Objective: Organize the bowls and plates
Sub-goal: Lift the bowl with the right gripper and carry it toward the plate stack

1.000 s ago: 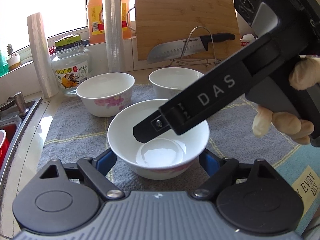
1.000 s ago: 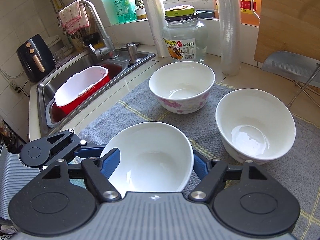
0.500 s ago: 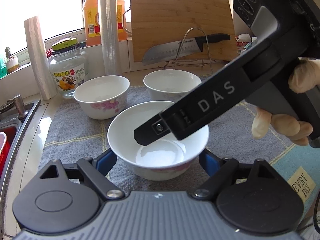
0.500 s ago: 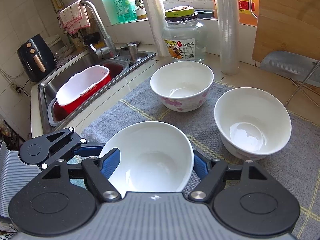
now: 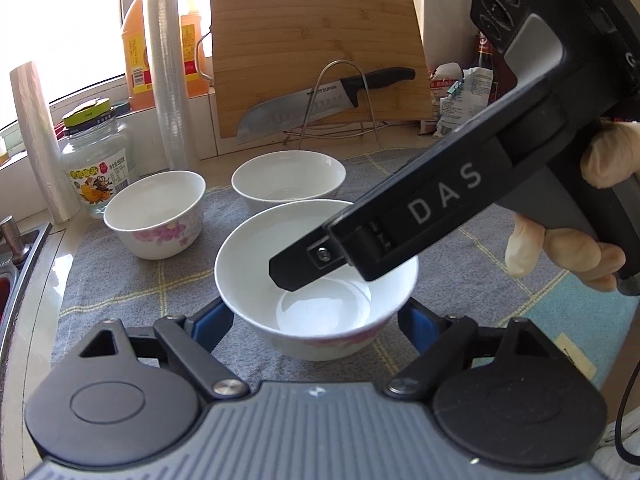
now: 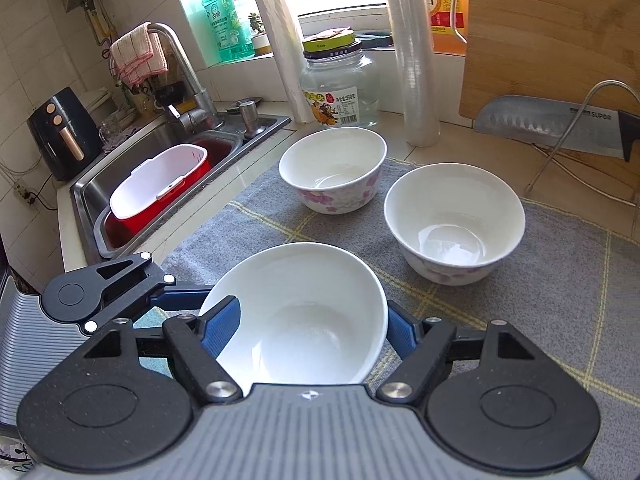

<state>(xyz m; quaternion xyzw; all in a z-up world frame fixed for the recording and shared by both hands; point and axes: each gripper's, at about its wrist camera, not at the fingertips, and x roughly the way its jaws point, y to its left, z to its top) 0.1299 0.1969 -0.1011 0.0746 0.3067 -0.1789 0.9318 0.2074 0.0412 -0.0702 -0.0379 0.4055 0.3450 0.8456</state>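
Three white bowls with pink flowers stand on a grey mat [image 5: 120, 292]. The near bowl [image 5: 316, 280] sits between the blue pads of my left gripper [image 5: 316, 322], held from both sides. My right gripper [image 6: 316, 326] grips the same bowl [image 6: 304, 316] on its rim, one pad inside, one outside; its finger [image 5: 320, 260] reaches into the bowl in the left wrist view. The other two bowls stand behind: one at the left [image 5: 156, 214] [image 6: 334, 170], one at the right [image 5: 288, 180] [image 6: 454, 220].
A sink [image 6: 160, 168] with a red-and-white tub [image 6: 160, 184] lies at the left. A glass jar [image 6: 340, 84], film rolls [image 6: 412, 52], a cutting board [image 5: 316, 52] and a knife on a wire stand [image 5: 320, 100] line the back.
Both views have lifted and drawn back slightly with the near bowl; the two far bowls look a little farther off. The grips have not changed.
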